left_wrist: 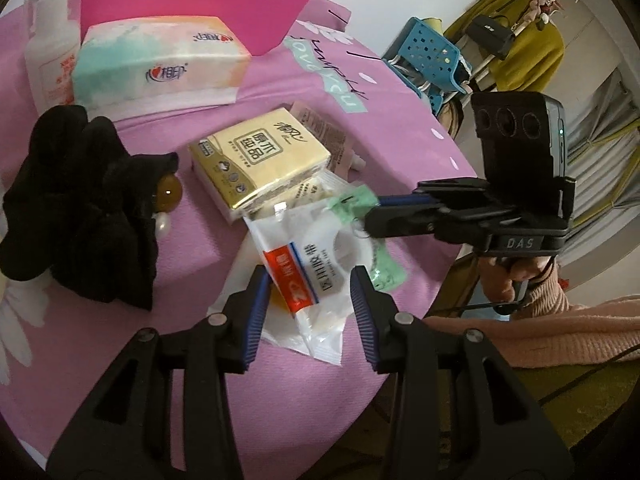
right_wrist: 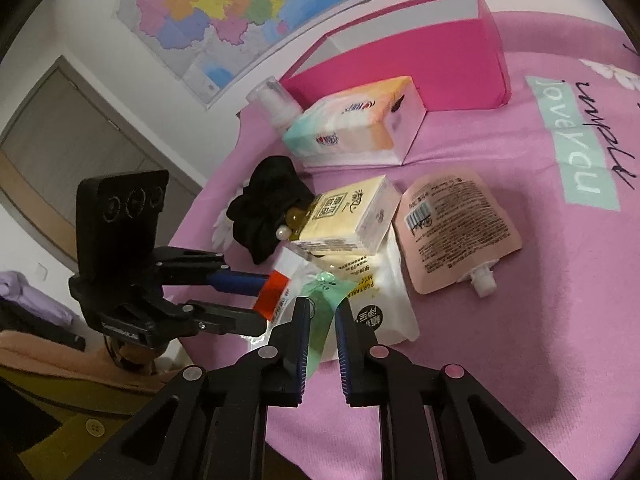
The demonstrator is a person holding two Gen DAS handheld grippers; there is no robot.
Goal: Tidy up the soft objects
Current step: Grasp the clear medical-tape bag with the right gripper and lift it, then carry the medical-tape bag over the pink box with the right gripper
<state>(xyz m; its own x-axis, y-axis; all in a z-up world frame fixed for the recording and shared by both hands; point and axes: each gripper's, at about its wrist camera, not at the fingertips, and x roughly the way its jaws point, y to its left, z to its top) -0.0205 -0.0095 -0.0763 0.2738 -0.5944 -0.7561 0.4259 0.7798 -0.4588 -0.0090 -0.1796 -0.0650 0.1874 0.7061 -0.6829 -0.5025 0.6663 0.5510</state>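
A pile of soft packs lies on the pink cloth (left_wrist: 120,320). My left gripper (left_wrist: 310,280) is open, its fingers either side of a clear packet with a red and blue label (left_wrist: 304,276). My right gripper (right_wrist: 323,308) is shut on a small green packet (right_wrist: 320,300), which also shows in the left wrist view (left_wrist: 356,200). A yellow tissue pack (left_wrist: 260,160) lies behind them, a black scrunchie (left_wrist: 80,208) to the left, and a large pastel tissue pack (left_wrist: 160,64) in front of a pink box (left_wrist: 192,12).
A white bottle (left_wrist: 50,52) stands at the far left. A pink spout pouch (right_wrist: 456,228) lies right of the pile. The table edge falls away to the right, with a blue rack (left_wrist: 432,56) and yellow clothes beyond.
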